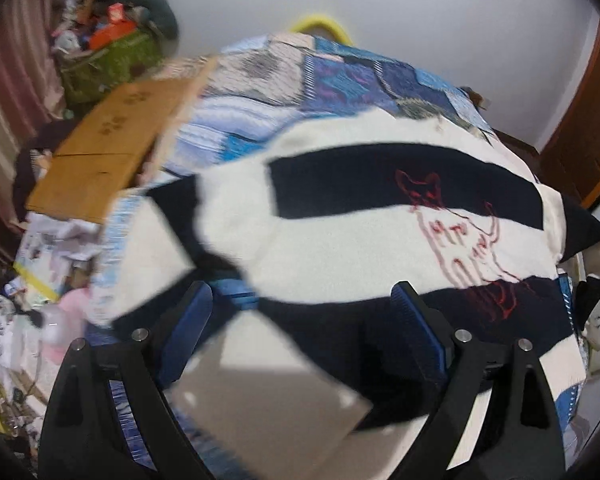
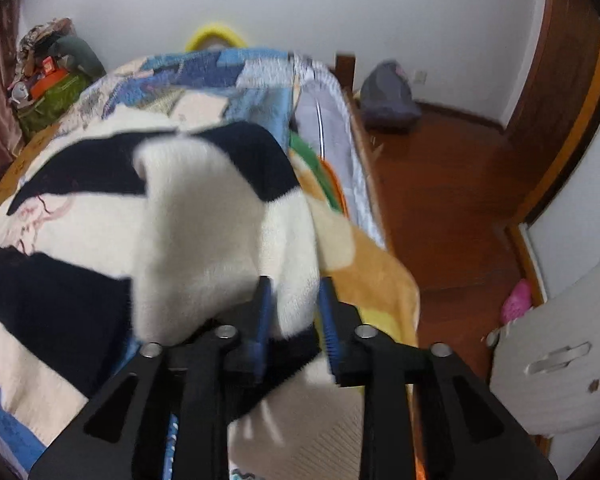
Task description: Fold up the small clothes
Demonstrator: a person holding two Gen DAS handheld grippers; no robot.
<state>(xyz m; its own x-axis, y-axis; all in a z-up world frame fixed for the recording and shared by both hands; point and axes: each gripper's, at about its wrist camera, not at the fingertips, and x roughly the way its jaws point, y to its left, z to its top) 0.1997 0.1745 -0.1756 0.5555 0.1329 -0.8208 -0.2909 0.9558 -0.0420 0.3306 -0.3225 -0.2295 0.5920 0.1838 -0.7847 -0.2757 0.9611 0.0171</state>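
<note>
Sweater (image 1: 340, 236): soft, limp fleece, I judged; best pinched at a sleeve edge
Left gripper (image 1: 304, 312): spread wide, empty
Right gripper (image 2: 294, 300): part-open around cream sleeve (image 2: 204, 216), pads apparently not pressing

Home bedroom: quilted bed (image 1: 260, 76), wooden floor (image 2: 452, 184).

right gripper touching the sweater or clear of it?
Cannot tell. Right wrist view: a white fold of the sweater sits between the fingers of the right gripper, but blur hides contact or gap.
</note>
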